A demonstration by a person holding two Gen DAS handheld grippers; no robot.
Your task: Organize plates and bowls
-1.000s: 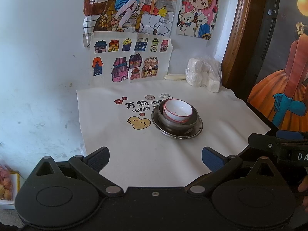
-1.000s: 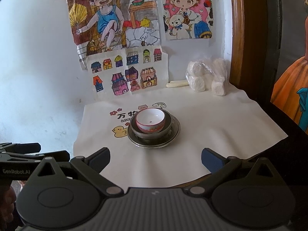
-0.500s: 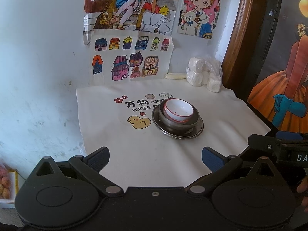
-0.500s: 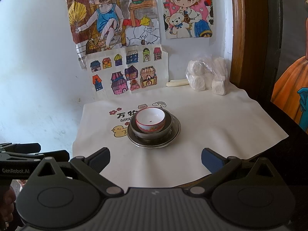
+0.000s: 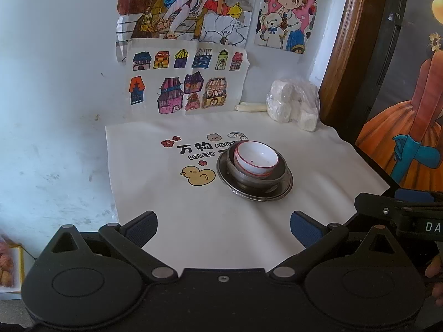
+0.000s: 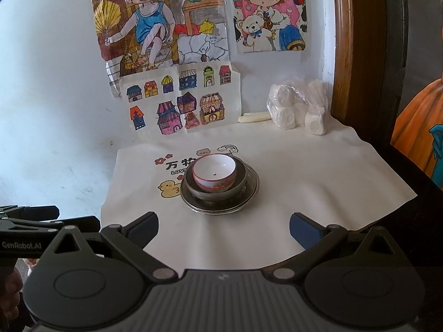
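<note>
left wrist view: metal plate (image 5: 254, 182) on the printed cloth (image 5: 166, 202), just right of the duck print (image 5: 198, 175); dark metal bowl (image 5: 256, 173) nested on the plate; white red-rimmed bowl (image 5: 255, 159) tilted inside it, a small dark speck within. left gripper (image 5: 223, 228) low at the near cloth edge, jaws wide apart, holding nothing, well short of the stack. bagged white rolls (image 5: 293, 105) at the back right by the wall.

right wrist view: same stack, plate (image 6: 220, 191), metal bowl (image 6: 216, 184), white bowl (image 6: 214, 174) with a patterned outer band. right gripper (image 6: 223, 228) spread open, empty, apart from the stack. coloured drawings (image 6: 180, 102) on the wall behind.
</note>
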